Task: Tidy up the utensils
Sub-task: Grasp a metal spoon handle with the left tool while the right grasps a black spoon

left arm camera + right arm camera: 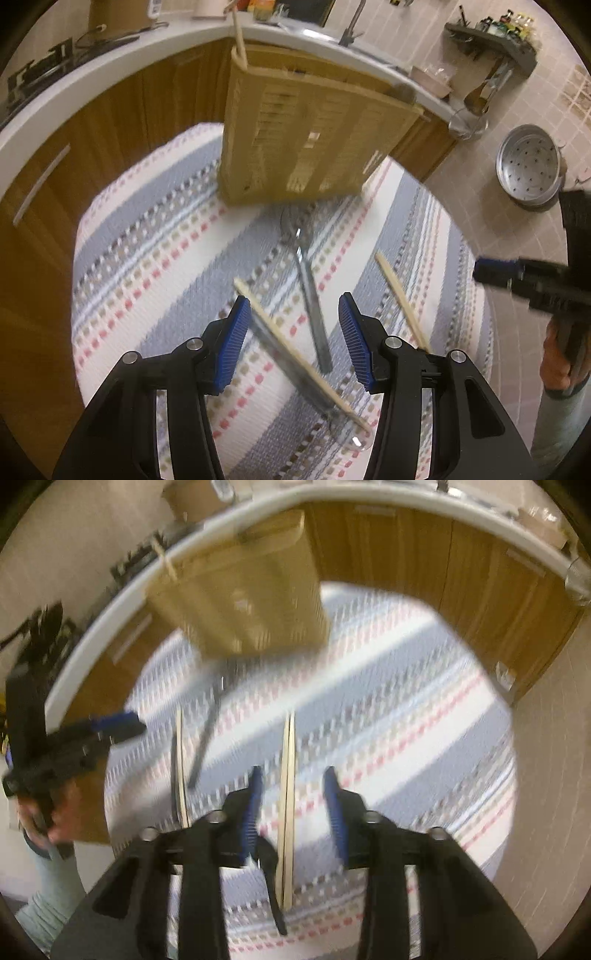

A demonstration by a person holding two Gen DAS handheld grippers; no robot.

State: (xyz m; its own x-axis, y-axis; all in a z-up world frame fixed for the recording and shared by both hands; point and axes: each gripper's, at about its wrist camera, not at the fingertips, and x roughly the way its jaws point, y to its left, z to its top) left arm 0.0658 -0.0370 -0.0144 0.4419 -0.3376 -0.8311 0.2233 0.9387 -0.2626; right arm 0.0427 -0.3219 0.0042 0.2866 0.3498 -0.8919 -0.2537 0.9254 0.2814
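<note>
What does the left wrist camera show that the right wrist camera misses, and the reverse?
Only the left wrist view shows the perforated metal steamer pot on the tiled floor and the grey wall rack of bottles.

Only the right wrist view shows the left gripper from outside, and a pale wooden chopstick lying between the right gripper fingers.

Both show the tan slotted utensil holder, the striped woven cloth and the long metal spoon. Both grippers are open.

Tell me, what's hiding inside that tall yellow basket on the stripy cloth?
One wooden stick pokes out above the basket at its corner. Both views show only its slatted outside, blurred, so whatever else sits inside is hidden.
</note>
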